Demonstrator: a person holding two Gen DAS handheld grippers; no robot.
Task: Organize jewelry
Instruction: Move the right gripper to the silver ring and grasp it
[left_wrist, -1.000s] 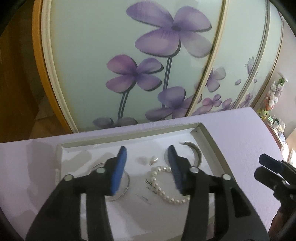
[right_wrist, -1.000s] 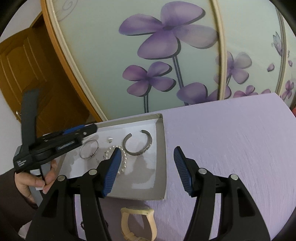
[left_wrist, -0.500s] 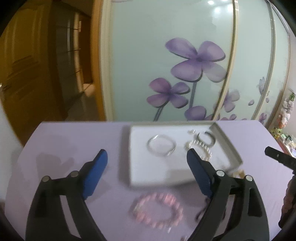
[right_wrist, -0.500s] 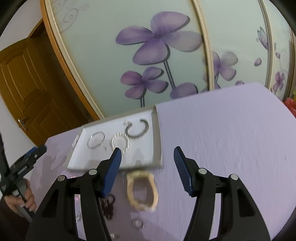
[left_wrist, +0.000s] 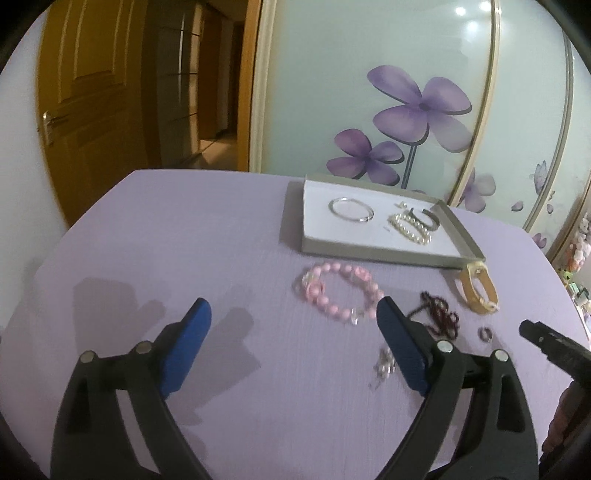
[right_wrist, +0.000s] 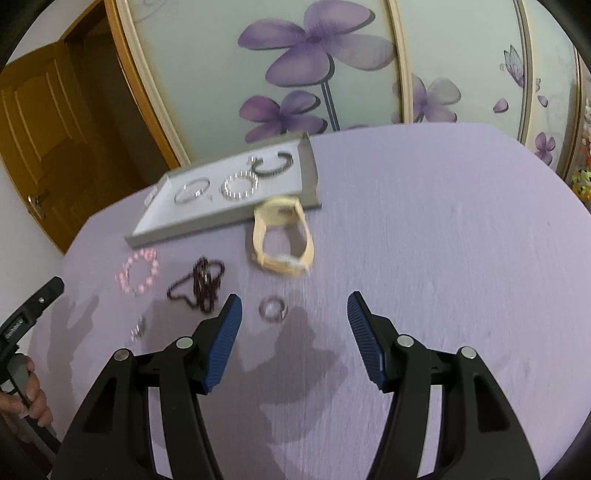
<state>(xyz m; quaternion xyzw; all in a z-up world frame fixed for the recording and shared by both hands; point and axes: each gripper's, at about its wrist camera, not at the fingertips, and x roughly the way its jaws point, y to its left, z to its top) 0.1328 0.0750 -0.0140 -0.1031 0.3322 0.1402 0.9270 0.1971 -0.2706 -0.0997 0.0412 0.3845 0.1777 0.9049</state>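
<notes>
A grey tray (left_wrist: 376, 254) (right_wrist: 221, 221) with a white floor holds a silver bangle (left_wrist: 351, 209), a pearl bracelet (left_wrist: 410, 229) and a dark open cuff (right_wrist: 273, 164). On the purple table in front of it lie a pink bead bracelet (left_wrist: 338, 293) (right_wrist: 138, 271), a dark red bead strand (left_wrist: 439, 314) (right_wrist: 201, 284), a tan watch (left_wrist: 476, 290) (right_wrist: 282, 236), a small ring (right_wrist: 272, 309) (left_wrist: 485, 333) and a small silver piece (left_wrist: 384, 363). My left gripper (left_wrist: 291, 328) is open and empty above the table, short of the pink bracelet. My right gripper (right_wrist: 294, 319) is open and empty, just behind the ring.
A glass panel with purple flowers (left_wrist: 417, 110) stands behind the table. A wooden door (left_wrist: 85, 110) is at the far left. The table's curved edge (left_wrist: 92, 206) runs round the left side.
Both grippers have pulled back from the tray toward the near side of the table. The left jaws have opened wider. The loose jewelry in front of the tray has come into view.
</notes>
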